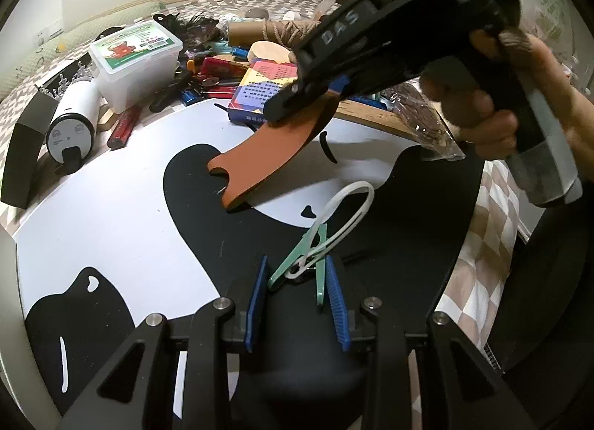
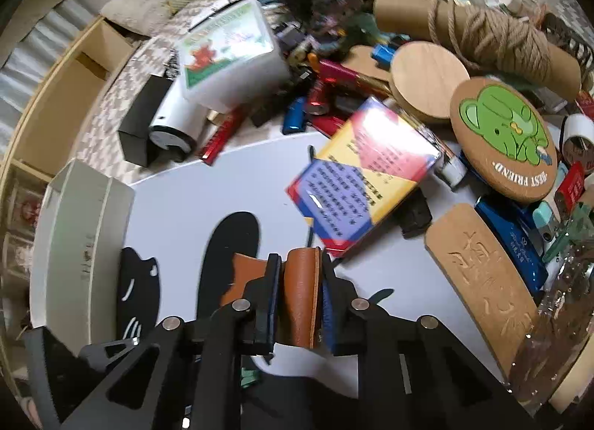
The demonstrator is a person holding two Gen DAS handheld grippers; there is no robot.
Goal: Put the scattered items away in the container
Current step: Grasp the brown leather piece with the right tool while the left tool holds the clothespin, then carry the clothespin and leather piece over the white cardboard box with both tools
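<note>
My left gripper (image 1: 297,292) fills the bottom of the left wrist view. Its blue pads (image 1: 336,296) are closed onto a green clothes peg (image 1: 297,263) with a white looped tie (image 1: 349,207) threaded through it. My right gripper (image 1: 276,114), held by a hand (image 1: 479,111), reaches in from the upper right. It is shut on a curved brown leather piece (image 1: 256,159) that hangs over the black-and-white table mat (image 1: 122,215). In the right wrist view the same leather piece (image 2: 300,300) sits clamped between the right gripper (image 2: 299,281) pads. A white open box (image 2: 85,240) stands at the left.
A heap crowds the far side of the table: a lidded plastic tub (image 2: 226,59), a white bottle (image 1: 72,122), a colourful card box (image 2: 367,177), a frog coaster (image 2: 505,137), a twine spool (image 2: 493,40) and a carved wooden plaque (image 2: 482,281). The table edge (image 1: 464,244) drops off on the right.
</note>
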